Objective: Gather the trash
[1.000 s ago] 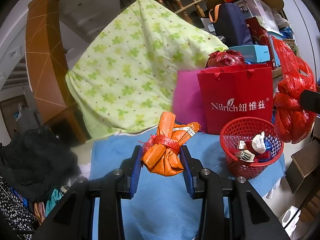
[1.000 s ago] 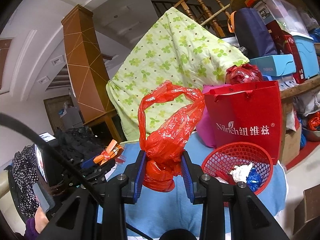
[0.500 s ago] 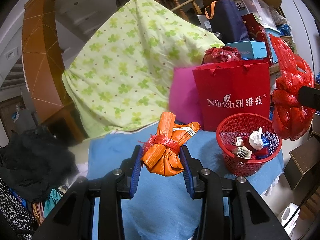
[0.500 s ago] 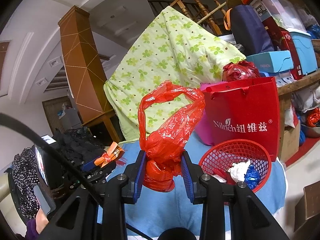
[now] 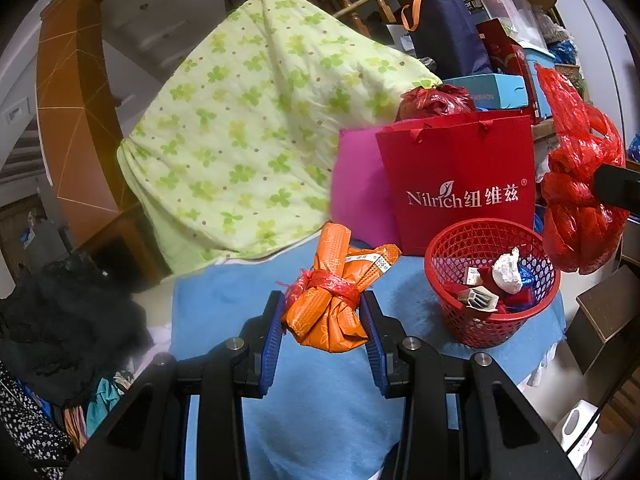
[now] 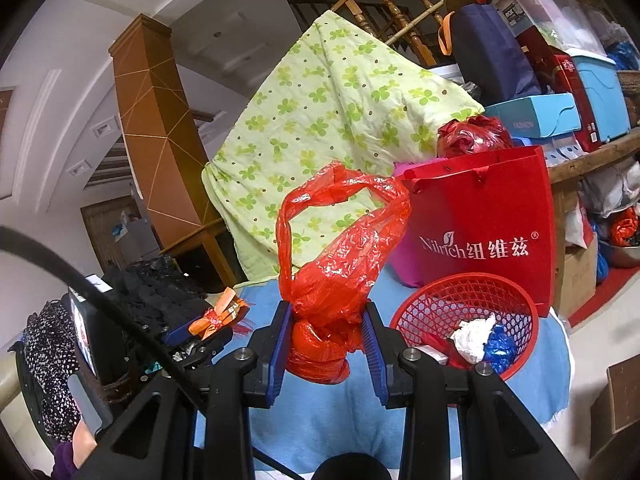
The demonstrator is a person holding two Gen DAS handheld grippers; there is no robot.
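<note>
Left gripper point(image 5: 323, 320) fingers pinch a crinkly orange paper bundle point(image 5: 334, 300); right gripper point(image 6: 325, 334) fingers squeeze a glossy red plastic bag point(image 6: 332, 276), both held over the blue-clothed desk point(image 5: 320, 400) beside a red mesh basket point(image 5: 490, 280)

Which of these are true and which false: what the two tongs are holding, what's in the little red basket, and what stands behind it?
1. The left tongs are shut on an orange bundle tied with red plastic. True.
2. The right tongs are empty. False: they are shut on a red plastic bag.
3. The red basket is empty. False: it holds crumpled white paper and other scraps.
4. A red paper bag with white lettering stands behind the basket. True.
5. The basket stands on a blue cloth. True.
</note>
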